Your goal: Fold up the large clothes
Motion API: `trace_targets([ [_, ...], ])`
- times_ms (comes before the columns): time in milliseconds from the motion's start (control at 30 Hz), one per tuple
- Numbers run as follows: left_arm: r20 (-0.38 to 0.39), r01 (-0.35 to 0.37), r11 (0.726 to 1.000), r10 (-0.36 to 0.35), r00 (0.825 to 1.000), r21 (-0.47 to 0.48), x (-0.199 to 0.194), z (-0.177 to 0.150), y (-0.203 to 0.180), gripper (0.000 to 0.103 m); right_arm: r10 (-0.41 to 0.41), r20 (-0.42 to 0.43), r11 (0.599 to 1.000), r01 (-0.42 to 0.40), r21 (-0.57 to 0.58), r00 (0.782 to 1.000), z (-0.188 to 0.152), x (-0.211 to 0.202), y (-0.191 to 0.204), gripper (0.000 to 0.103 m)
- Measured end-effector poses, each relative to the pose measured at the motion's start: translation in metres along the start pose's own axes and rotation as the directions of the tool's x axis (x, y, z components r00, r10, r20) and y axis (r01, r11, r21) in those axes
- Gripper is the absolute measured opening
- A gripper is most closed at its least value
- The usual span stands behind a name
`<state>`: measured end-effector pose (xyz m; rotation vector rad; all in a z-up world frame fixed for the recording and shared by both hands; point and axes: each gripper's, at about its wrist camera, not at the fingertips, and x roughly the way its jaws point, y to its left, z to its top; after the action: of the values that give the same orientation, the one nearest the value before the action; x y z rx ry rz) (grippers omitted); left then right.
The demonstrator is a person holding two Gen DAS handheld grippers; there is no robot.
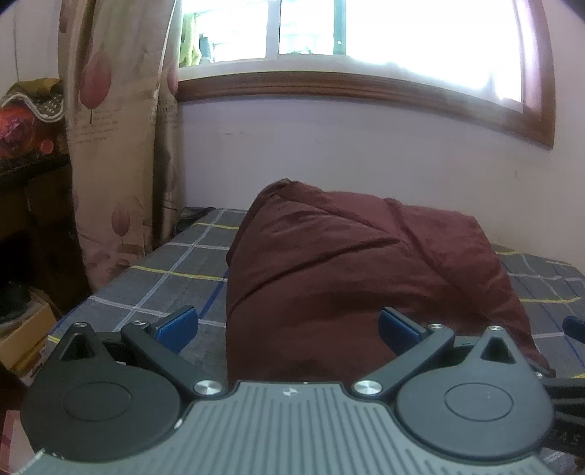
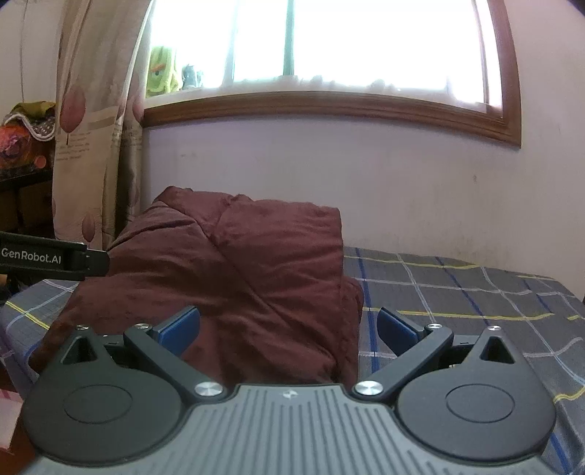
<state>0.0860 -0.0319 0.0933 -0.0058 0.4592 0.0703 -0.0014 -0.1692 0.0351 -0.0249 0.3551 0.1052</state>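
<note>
Left wrist view: left gripper [image 1: 289, 325] low over the near edge of the bed [image 1: 172, 270]; jaws spread wide, blue pads [image 1: 177, 325] well apart, nothing between them held; right pad in front of the garment [image 1: 358, 270], left pad over bare sheet; contact with cloth not determinable. Maroon garment in a thick folded bundle, lying mid-bed, running from the near edge toward the far edge by the wall [image 1: 365, 146]; creases diagonal across its top; left side of the bundle a straight vertical fold. Checked grey sheet visible on both sides of it. Curtain [image 1: 117, 146] at the bed's far left corner; window [image 1: 347, 29] above the wall, overexposed. Blue tip of the right gripper [image 1: 574, 329] just visible at the right frame border, near the bundle's near right corner.

Right wrist view: right gripper [image 2: 289, 325] likewise low at the bed's [image 2: 457, 292] near edge; jaws fully apart, empty; left pad in front of the garment [image 2: 226, 270], right pad over bare sheet just beside the bundle's right side. Bundle to the left of centre, reaching the far edge; right side a tall straight fold with a lower layer protruding at its base. Side of the left gripper [image 2: 51, 257], black, lettered GenRobot.AI, over the bundle's left part. Curtain [image 2: 91, 120] far left; window [image 2: 310, 40] above.
</note>
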Motion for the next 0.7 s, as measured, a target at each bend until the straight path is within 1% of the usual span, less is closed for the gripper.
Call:
trace_targets([
  [200,-0.026,0.002,1.0,-0.002,1.0,0.0,0.002,-0.009,-0.003,0.103,-0.033,-0.005,0.999,0.033,0.027,0.999,-0.006,-0.001,-0.001,0.103],
  [300,-0.029,-0.001,1.0,0.001,1.0,0.005,0.002,-0.012,-0.005,0.103,-0.01,-0.011,1.0,0.011,0.025,1.0,-0.009,-0.002,0.001,0.103],
  [467,-0.032,-0.008,1.0,0.008,0.999,0.01,0.002,-0.015,-0.005,0.103,-0.012,-0.02,1.0,0.012,-0.01,1.0,-0.013,-0.002,0.007,0.103],
  [700,-0.053,-0.012,1.0,0.012,0.999,0.003,0.002,-0.018,-0.005,0.103,-0.004,-0.047,1.0,0.004,0.002,0.999,-0.017,-0.004,0.006,0.103],
])
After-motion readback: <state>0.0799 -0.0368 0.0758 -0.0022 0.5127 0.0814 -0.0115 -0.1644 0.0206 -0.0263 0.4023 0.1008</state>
